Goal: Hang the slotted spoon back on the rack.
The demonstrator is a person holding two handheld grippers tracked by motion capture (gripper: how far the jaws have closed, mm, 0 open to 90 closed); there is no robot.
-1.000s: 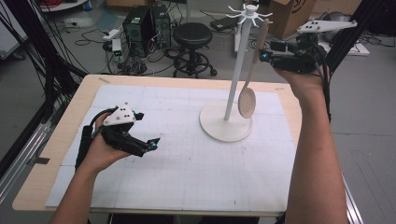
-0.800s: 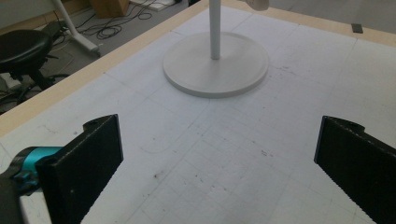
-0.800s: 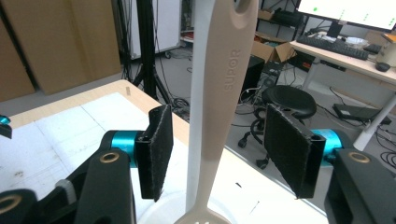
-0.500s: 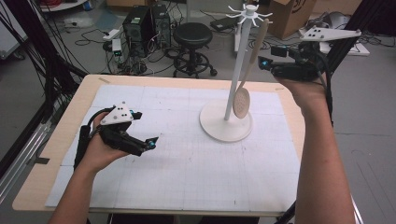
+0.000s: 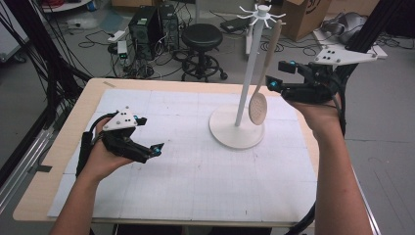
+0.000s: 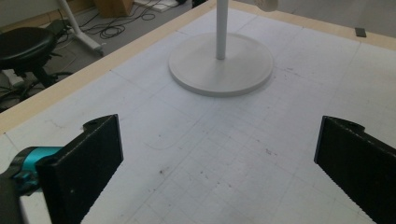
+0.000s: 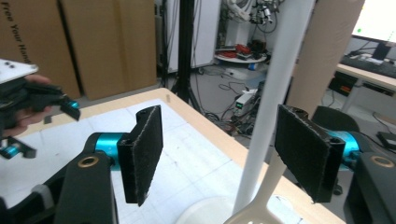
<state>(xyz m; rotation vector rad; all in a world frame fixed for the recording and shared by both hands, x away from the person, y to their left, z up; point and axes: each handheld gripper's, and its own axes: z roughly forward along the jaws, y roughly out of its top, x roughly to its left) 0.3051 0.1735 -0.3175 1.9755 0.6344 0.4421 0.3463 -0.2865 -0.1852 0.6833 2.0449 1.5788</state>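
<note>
A white stand point(image 5: 237, 131) with a tall pole and a ring of hooks rises at the table's far right. A pale wooden spoon point(image 5: 258, 106) hangs from a hook, bowl down beside the pole. My right gripper point(image 5: 279, 74) is held high just right of the spoon's handle, open. In the right gripper view the pole point(image 7: 275, 102) and the spoon point(image 7: 254, 215) stand beyond my right gripper point(image 7: 219, 154), whose jaws are wide apart, touching neither. My left gripper point(image 5: 149, 133) rests low over the table's left, open; in the left gripper view my left gripper point(image 6: 219, 163) faces the stand's base point(image 6: 221, 65).
A white gridded mat point(image 5: 195, 166) covers the wooden table point(image 5: 44, 196). Beyond the far edge stand a black stool point(image 5: 201, 36), computer towers point(image 5: 151, 24) and loose cables. Cardboard boxes point(image 7: 88, 42) stand behind the table in the right gripper view.
My right gripper has sunk a little beside the spoon's handle, and the spoon has swayed slightly. The left gripper has stayed put.
</note>
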